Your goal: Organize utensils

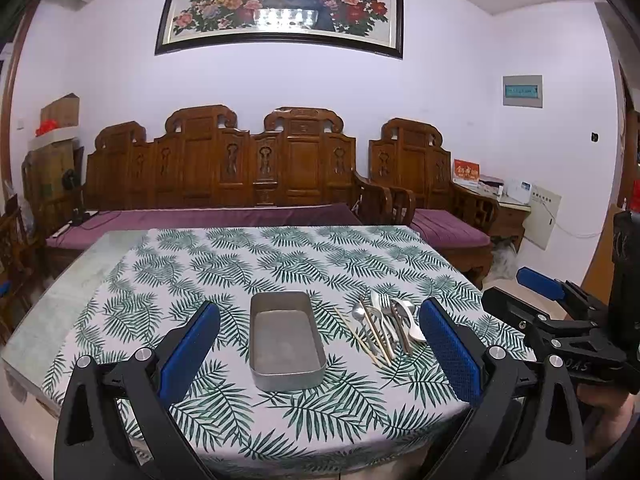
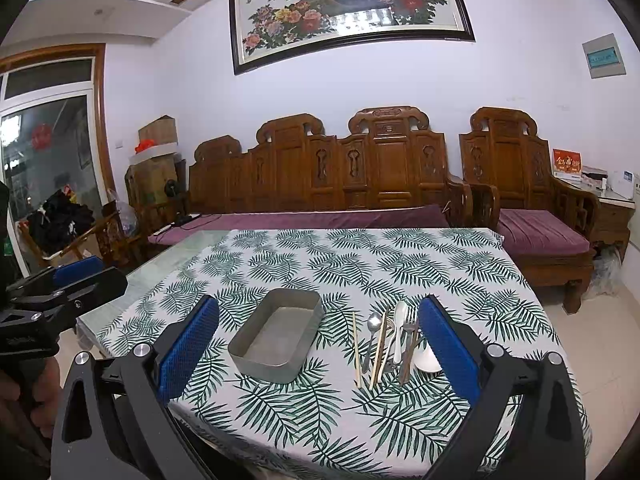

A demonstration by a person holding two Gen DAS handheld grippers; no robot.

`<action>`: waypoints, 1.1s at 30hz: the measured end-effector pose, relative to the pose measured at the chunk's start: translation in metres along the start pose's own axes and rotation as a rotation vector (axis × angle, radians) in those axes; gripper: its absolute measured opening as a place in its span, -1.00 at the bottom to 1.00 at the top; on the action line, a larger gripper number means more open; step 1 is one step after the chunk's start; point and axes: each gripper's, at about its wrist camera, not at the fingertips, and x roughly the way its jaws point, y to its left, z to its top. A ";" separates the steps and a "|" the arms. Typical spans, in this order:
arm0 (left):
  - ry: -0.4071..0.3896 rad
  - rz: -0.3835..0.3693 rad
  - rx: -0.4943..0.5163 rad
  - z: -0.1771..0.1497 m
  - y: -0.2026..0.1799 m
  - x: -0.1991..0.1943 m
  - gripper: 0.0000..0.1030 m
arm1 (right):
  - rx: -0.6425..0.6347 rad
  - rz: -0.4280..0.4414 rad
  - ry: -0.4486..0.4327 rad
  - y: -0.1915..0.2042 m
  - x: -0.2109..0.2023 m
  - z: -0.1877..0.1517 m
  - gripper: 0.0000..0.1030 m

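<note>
An empty grey metal tin (image 1: 285, 340) (image 2: 276, 340) sits near the middle of the leaf-print tablecloth (image 1: 240, 264) (image 2: 360, 256). Just right of it lies a pile of utensils (image 1: 386, 322) (image 2: 394, 340): wooden chopsticks (image 1: 354, 334) (image 2: 356, 350), a small metal spoon (image 2: 373, 326), a fork (image 2: 409, 322) and a white spoon (image 2: 427, 360). My left gripper (image 1: 320, 352) hovers open above the tin, nothing between its blue pads. My right gripper (image 2: 320, 352) also stands open, framing both tin and utensils. Each gripper shows at the edge of the other's view, right (image 1: 560, 312), left (image 2: 60, 292).
The table has a bare glass strip (image 1: 60, 304) along its left side. Behind it stands a carved wooden sofa (image 1: 224, 168) with purple cushions and a matching armchair (image 2: 520, 184). A side table (image 2: 612, 208) with boxes is at far right.
</note>
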 end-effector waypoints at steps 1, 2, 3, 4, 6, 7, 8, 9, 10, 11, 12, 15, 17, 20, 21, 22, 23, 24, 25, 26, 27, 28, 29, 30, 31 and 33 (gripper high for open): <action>0.000 0.000 0.000 0.001 0.000 0.000 0.87 | 0.000 0.000 0.000 0.000 0.000 0.000 0.95; 0.000 0.001 0.000 0.001 0.000 0.000 0.87 | 0.000 0.000 -0.001 0.000 0.000 0.000 0.95; -0.001 0.000 0.000 0.000 0.000 0.000 0.87 | -0.001 0.000 -0.001 0.000 0.000 0.000 0.95; 0.000 0.000 0.000 0.000 0.000 0.000 0.87 | 0.001 0.000 -0.001 0.000 0.000 0.001 0.95; -0.001 0.000 0.000 0.000 0.000 0.000 0.87 | 0.000 0.002 -0.002 0.000 0.000 0.000 0.95; -0.001 -0.001 0.000 0.000 0.000 0.000 0.87 | 0.000 0.002 -0.002 0.001 0.000 0.000 0.95; -0.001 0.000 0.002 0.000 0.000 0.000 0.87 | 0.000 0.003 -0.002 0.001 0.000 0.000 0.95; -0.002 0.000 0.001 -0.001 0.000 0.000 0.87 | 0.001 0.003 -0.003 0.001 0.000 0.000 0.95; -0.001 0.001 0.001 -0.001 0.000 0.001 0.87 | 0.000 0.003 -0.002 0.001 0.000 0.001 0.95; -0.002 0.001 0.001 -0.001 0.000 0.001 0.87 | 0.000 0.004 -0.002 0.002 0.001 0.001 0.95; -0.001 0.001 0.002 -0.001 0.000 0.001 0.87 | 0.001 0.004 -0.002 0.001 0.000 0.001 0.95; -0.002 0.001 0.001 -0.002 0.000 0.001 0.87 | 0.000 0.005 -0.004 0.002 -0.001 0.002 0.95; -0.002 0.001 0.001 -0.001 0.000 0.001 0.87 | 0.000 0.006 -0.005 0.003 -0.001 0.002 0.95; -0.002 0.000 0.001 -0.002 0.000 0.001 0.87 | 0.000 0.007 -0.005 0.003 -0.002 0.003 0.95; -0.003 0.001 0.001 -0.002 0.000 0.001 0.87 | 0.000 0.007 -0.005 0.003 -0.002 0.003 0.95; -0.003 0.001 0.001 -0.002 0.000 0.001 0.87 | 0.001 0.006 -0.005 0.003 -0.002 0.003 0.95; -0.002 0.001 0.001 -0.001 0.000 0.001 0.87 | 0.002 0.007 -0.006 0.003 -0.002 0.003 0.95; -0.002 0.000 0.001 -0.001 0.000 0.001 0.87 | 0.002 0.007 -0.006 0.003 -0.002 0.003 0.95; -0.003 0.001 0.002 -0.002 0.000 0.001 0.87 | 0.002 0.006 -0.007 0.003 -0.002 0.003 0.95; -0.003 0.001 0.001 -0.002 0.000 0.001 0.87 | 0.002 0.007 -0.007 0.003 -0.002 0.004 0.95; -0.003 0.000 0.001 -0.002 0.000 0.001 0.87 | 0.001 0.008 -0.007 0.003 -0.002 0.004 0.95; -0.003 0.000 0.000 -0.002 0.000 0.001 0.87 | 0.001 0.008 -0.007 0.004 -0.002 0.004 0.95; -0.003 0.001 0.001 -0.002 0.000 0.001 0.87 | 0.001 0.008 -0.008 0.004 -0.002 0.005 0.95; -0.004 0.001 0.001 -0.002 -0.001 0.001 0.87 | 0.002 0.009 -0.007 0.003 -0.003 0.005 0.95; -0.003 0.000 0.001 -0.002 0.000 0.001 0.87 | 0.002 0.012 -0.008 0.004 -0.005 0.008 0.95; -0.004 -0.001 0.001 -0.001 -0.001 0.001 0.87 | 0.002 0.011 -0.009 0.004 -0.006 0.008 0.95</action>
